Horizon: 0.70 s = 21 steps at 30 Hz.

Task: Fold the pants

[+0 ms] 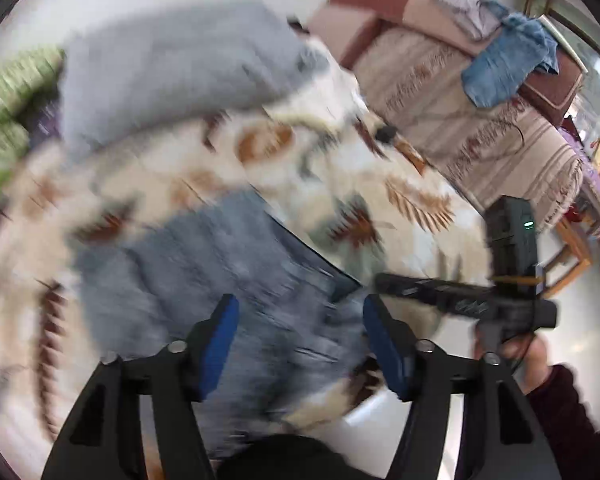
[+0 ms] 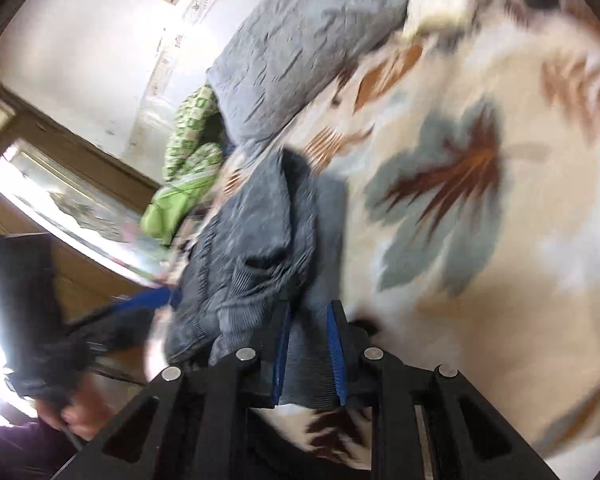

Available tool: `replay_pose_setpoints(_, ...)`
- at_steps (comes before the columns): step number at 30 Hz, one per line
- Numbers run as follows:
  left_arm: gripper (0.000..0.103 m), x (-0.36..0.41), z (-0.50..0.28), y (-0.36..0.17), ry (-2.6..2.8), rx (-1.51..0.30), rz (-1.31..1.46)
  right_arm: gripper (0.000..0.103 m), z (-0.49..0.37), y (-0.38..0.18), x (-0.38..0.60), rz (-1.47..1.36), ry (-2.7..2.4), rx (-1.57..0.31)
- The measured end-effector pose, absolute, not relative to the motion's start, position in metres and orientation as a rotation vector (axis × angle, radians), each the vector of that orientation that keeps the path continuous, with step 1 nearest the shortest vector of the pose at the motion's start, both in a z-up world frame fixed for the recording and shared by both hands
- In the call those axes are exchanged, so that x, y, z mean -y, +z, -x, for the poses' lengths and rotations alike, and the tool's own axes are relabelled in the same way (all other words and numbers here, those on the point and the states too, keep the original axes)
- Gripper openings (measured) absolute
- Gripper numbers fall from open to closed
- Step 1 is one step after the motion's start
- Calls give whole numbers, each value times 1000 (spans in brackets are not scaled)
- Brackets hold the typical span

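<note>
1. Your left gripper has its jaws standing well apart, with nothing pinched between the blue pads; the cloth lies under the gap rather than in it
2. Below those open jaws you see the pants, grey-blue and blurred, spread on the bed from the centre of the left wrist view down towards 6 o'clock
3. Your right gripper has its jaws nearly closed on a ribbed edge of the pants, and the fabric fills the narrow slot between the blue pads
4. In the right wrist view the rest of the pants bunches up in folds from the jaws towards 10 o'clock
5. The bedspread, cream with brown and teal leaf shapes, carries the pants in both views
6. A grey pillow lies on the bed at 11 o'clock in the left wrist view, well apart from the pants
7. A green patterned bundle sits just beside the pillow, at 10 o'clock in the right wrist view
8. Your right hand shows at 4 o'clock in the left wrist view, gripping the handle of the other tool
</note>
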<state>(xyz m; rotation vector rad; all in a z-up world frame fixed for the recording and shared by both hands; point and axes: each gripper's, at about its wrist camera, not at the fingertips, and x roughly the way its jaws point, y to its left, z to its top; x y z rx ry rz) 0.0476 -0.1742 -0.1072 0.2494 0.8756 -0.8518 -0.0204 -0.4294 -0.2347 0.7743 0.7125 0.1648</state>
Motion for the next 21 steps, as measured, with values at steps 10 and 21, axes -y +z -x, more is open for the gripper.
replay_pose_setpoints(10, 70, 109, -111, -151, -438, -947, -303, 22, -45, -172, 397, -581, 113, -711)
replay_pose_setpoints(21, 70, 121, -111, -193, -421, -942, -389, 22, -137, -199, 325, -316, 39, -943)
